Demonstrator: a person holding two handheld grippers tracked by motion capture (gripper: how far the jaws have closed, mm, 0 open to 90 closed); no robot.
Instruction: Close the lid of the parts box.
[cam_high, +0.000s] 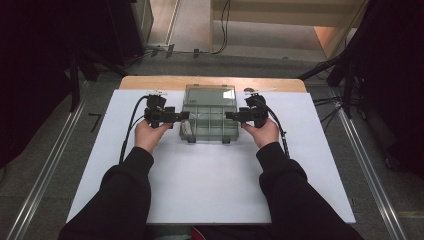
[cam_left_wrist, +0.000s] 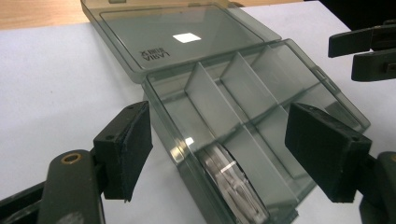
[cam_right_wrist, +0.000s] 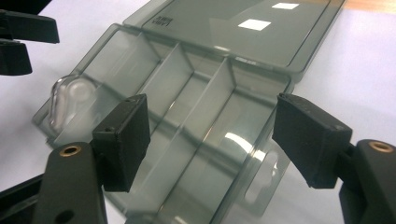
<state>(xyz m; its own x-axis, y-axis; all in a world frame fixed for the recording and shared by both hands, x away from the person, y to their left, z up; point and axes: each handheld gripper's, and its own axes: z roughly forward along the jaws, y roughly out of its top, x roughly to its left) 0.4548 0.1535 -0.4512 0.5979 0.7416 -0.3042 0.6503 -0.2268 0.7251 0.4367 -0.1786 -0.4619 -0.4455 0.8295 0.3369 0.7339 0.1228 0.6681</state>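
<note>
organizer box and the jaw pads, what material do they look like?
Organizer box: likely hard moulded plastic, smoky and see-through, glossy; its open lid mirrors ceiling lights.
Pads: matte black, slightly grainy, probably rubber or dense foam; can't tell which. Same on the left gripper.

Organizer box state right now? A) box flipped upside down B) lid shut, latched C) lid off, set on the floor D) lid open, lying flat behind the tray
D: the box has its lid folded back flat on the table, and the compartment dividers show from above.
</note>
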